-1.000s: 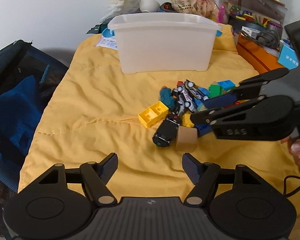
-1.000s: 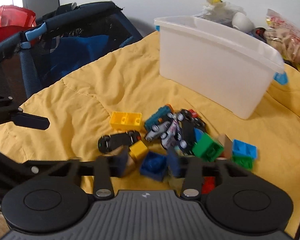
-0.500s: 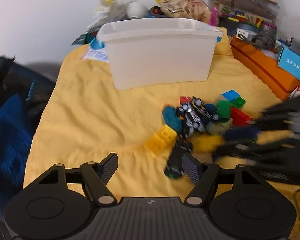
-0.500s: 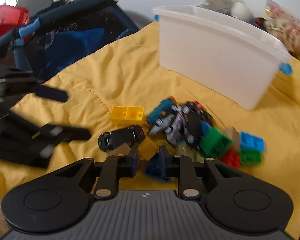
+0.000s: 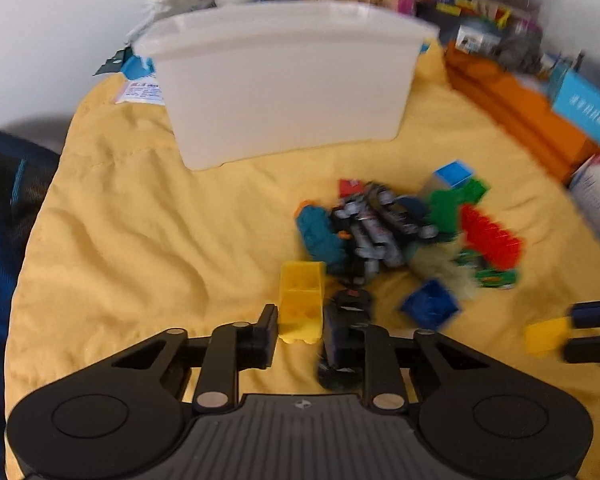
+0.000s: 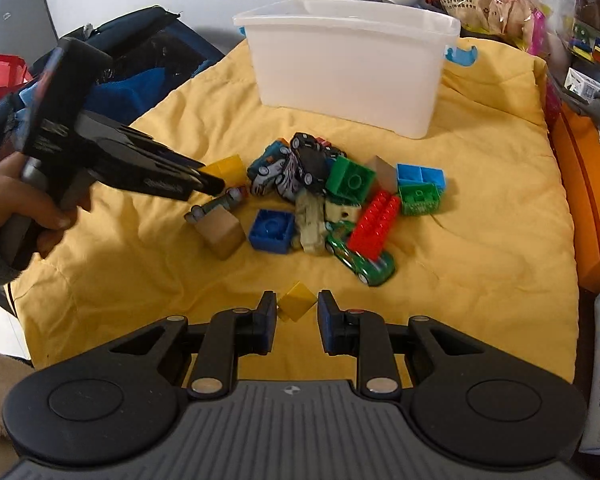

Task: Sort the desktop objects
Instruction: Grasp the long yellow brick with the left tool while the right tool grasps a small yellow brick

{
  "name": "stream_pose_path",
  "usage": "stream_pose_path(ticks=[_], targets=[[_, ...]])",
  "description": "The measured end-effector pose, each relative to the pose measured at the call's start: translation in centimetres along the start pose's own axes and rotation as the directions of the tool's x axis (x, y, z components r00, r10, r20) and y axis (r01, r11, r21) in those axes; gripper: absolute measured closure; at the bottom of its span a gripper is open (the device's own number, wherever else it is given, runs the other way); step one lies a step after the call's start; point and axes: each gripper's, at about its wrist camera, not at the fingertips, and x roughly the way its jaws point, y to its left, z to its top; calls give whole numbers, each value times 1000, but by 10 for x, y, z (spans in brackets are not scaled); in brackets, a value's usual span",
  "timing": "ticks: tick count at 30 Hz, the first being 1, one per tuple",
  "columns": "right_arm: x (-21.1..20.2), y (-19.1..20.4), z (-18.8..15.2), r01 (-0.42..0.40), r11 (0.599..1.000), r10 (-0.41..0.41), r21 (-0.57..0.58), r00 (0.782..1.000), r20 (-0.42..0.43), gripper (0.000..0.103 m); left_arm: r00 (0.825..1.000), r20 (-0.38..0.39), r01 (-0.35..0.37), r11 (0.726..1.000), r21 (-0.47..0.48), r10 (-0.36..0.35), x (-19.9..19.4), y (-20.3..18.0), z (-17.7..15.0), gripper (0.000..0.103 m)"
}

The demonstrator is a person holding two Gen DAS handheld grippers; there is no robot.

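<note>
Surface: a yellow quilted cloth point(image 6: 480, 248) lay over the counter; soft and rumpled, so small toys sat a little unevenly on it.
Bin: a white plastic bin point(image 6: 352, 72) stood at the far end of the cloth, open at the top, well apart from both grippers; it was likely where the toys belonged.
Toy pile: blocks and toy cars point(image 6: 332, 196) lay heaped together between the bin and the grippers, many touching or overlapping.
Right hand-held gripper point(image 6: 298, 312): narrow, its pads pinching a small yellow block point(image 6: 297, 301) by two opposite corners, clear of the pile.
Small yellow block, handling: it looked like hard, smooth, light plastic; a corner grip seemed likely to let it twist, and flat faces would have held better.
Left hand-held gripper point(image 5: 300, 330): its jaws were closing around a long yellow brick point(image 5: 302, 306) at the near edge of the pile; the picture was blurred, and whether the pads already pressed on it could not be told.
Long yellow brick, handling: hollow, stiff and probably very light; the two long flat sides looked the best place to take hold.
Black toy car point(image 5: 346, 334): it lay touching the right-hand finger, just beside the brick, and risked being nudged or caught.
Hand point(image 6: 24, 204): a person's hand gripped the left tool's handle, seen from the right camera.
</note>
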Motion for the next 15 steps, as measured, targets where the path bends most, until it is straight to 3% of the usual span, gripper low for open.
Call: stream_pose_path(ticks=[3, 6, 8, 12, 15], targets=[[-6, 0, -4, -20, 999, 20, -30, 1000, -6, 78, 997, -3, 81, 996, -48, -81, -32, -13, -15, 76], [-7, -1, -9, -81, 996, 80, -32, 996, -26, 78, 979, -23, 197, 967, -163, -203, -47, -23, -34, 75], [-5, -1, -12, -123, 992, 121, -39, 991, -49, 78, 973, -41, 213, 955, -207, -226, -45, -29, -47, 75], [6, -6, -18, -130, 990, 125, -47, 987, -97, 76, 984, -103, 127, 973, -190, -149, -39, -41, -69, 75], [5, -11, -20, -75, 994, 68, -78, 993, -94, 72, 993, -117, 14, 989, -144, -31, -42, -47, -75, 74]])
